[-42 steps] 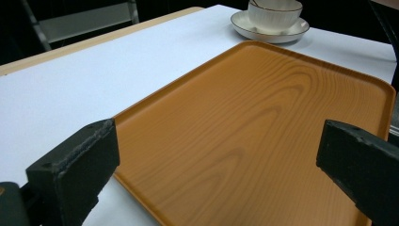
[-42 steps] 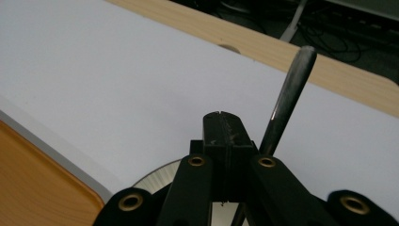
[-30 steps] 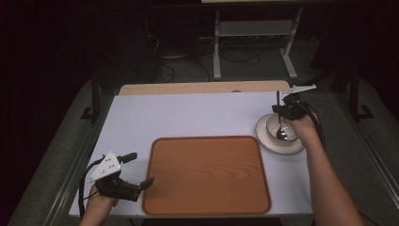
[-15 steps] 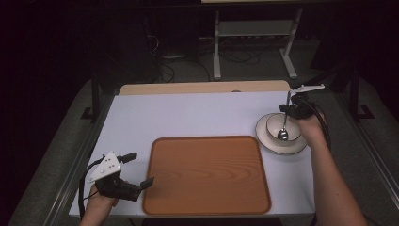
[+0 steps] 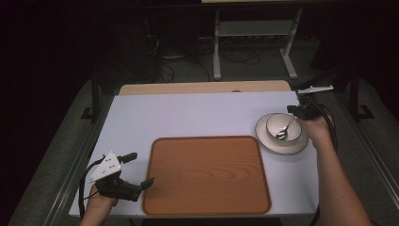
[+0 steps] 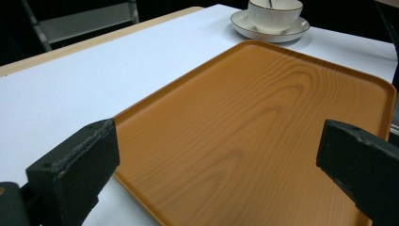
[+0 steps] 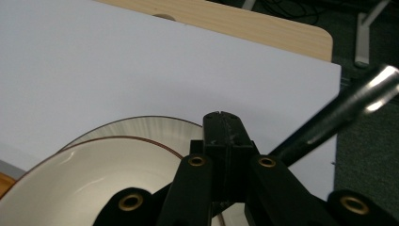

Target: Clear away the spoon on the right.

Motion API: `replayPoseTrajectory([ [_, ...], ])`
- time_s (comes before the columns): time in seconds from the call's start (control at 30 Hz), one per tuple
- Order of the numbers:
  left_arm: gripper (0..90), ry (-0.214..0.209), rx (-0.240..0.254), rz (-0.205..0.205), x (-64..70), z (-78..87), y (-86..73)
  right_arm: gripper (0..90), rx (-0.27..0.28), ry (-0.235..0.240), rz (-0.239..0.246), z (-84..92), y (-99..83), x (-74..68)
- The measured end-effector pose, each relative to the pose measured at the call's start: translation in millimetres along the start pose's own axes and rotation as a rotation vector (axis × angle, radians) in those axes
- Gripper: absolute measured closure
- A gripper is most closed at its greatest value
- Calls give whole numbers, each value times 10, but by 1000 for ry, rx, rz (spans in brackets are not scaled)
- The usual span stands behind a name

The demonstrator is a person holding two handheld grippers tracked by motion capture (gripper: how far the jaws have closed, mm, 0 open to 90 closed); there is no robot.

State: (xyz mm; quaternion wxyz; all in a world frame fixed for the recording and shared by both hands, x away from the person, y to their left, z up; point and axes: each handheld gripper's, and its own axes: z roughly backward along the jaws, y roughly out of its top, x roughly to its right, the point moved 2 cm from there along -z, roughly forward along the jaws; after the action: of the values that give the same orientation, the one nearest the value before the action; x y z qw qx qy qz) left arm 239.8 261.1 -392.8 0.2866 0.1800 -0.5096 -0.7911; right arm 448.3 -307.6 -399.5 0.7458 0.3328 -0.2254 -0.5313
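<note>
A white bowl (image 5: pixel 273 123) stands on a white saucer (image 5: pixel 268 142) at the table's right side. A metal spoon (image 5: pixel 284 129) leans in it, scoop end down. My right gripper (image 5: pixel 294 112) is shut on the spoon's handle, just right of the bowl's rim. In the right gripper view the jaws (image 7: pixel 223 125) are pressed together, and the shiny handle (image 7: pixel 339 113) sticks out to the right above the bowl (image 7: pixel 94 174) and saucer (image 7: pixel 141 127). A wooden tray (image 5: pixel 207 174) lies in the middle. My left gripper (image 5: pixel 141 168) rests open at its left edge, nothing between its jaws (image 6: pixel 216 160).
The white table top (image 5: pixel 188 117) has a wooden strip (image 5: pixel 202 88) along its far edge. Beyond it are a metal rack (image 5: pixel 254 28) and cables on the dark floor. In the left gripper view the bowl (image 6: pixel 275 12) and saucer (image 6: pixel 263 30) sit past the tray (image 6: pixel 263 117).
My right gripper has shifted slightly to the right with the spoon, whose scoop end stays in the bowl. The left gripper has kept still.
</note>
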Motion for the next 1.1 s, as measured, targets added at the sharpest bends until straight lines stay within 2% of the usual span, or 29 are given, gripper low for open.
replayPoseTrajectory([
  [0.53, 0, 0, -3, -3, 1, -7, 0, 896, 5, -20, -24, 168, -177, 144],
  [0.7, 0, 0, -5, -2, 1, -9, -2, 897, 21, -53, -12, 223, -224, 139],
  [0.83, 0, 1, -4, -1, 0, -8, -2, 897, 41, -64, -17, 294, -269, 142],
  [1.03, 0, 1, -6, -1, -1, -14, -4, 897, 74, -52, -27, 405, -372, 140],
  [1.07, 0, 1, -7, -3, 2, -12, -2, 890, 105, -48, -38, 456, -377, 144],
  [1.1, 0, 0, -6, -5, 4, -10, -1, 890, 105, -48, -38, 456, -377, 144],
])
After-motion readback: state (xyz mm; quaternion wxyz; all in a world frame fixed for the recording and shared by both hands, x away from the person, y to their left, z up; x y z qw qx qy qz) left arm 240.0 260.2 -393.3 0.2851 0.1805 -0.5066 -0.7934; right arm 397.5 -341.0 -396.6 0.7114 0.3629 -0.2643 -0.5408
